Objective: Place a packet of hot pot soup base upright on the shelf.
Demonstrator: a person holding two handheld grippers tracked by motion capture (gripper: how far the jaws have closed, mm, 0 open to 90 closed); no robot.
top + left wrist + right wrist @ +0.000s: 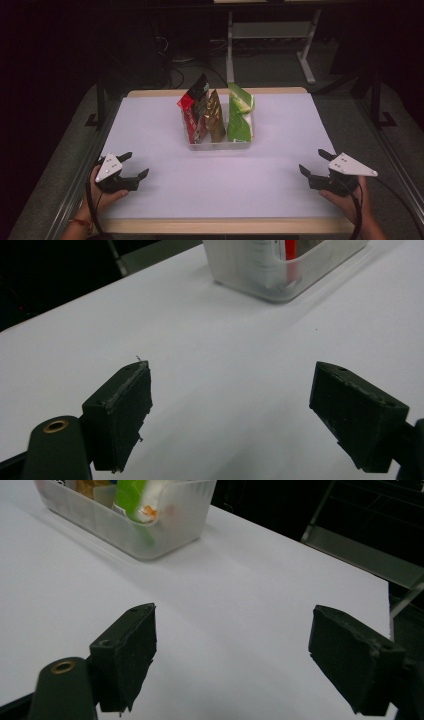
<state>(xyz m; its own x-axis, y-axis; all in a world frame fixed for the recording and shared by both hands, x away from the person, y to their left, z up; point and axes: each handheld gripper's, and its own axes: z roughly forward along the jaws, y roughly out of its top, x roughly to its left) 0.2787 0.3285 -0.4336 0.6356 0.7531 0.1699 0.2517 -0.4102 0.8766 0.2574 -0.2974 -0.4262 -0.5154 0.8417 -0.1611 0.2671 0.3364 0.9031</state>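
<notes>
Snack pouches: three stand upright in a clear plastic bin [218,145] at the table's centre, roughly 1 o'clock from the left gripper [136,165] and 11 o'clock from the right gripper [313,161]
Red pouch [191,114]: leftmost in the bin, top leaning toward 11 o'clock, touching the brown one beside it
Brown pouch [215,117]: middle of the row, pressed against the red pouch, a slim gap to the green
Green pouch [239,116]: rightmost, crumpled at the top, nearest the right gripper
Left gripper jaws: wide apart with nothing between them, bare white table [165,130] under them; well apart from the bin, whose corner sits at 1 o'clock in the left gripper view [280,275]
Right gripper jaws: spread wide and empty too; the bin wall and green pouch lie at 11 o'clock in the right gripper view [135,502]
Step in hand: judged to be the approach toward the bin, both hands low at the near edge
Doing it well: come in over the rim, not across it, so the bin is not shoved; pinch one pouch by its upper seam, flat faces between the pads
Best first pick: probably the green pouch, as it stands freest
Risk: neighbours may tip or lift along; the other gripper could steady the bin
</notes>
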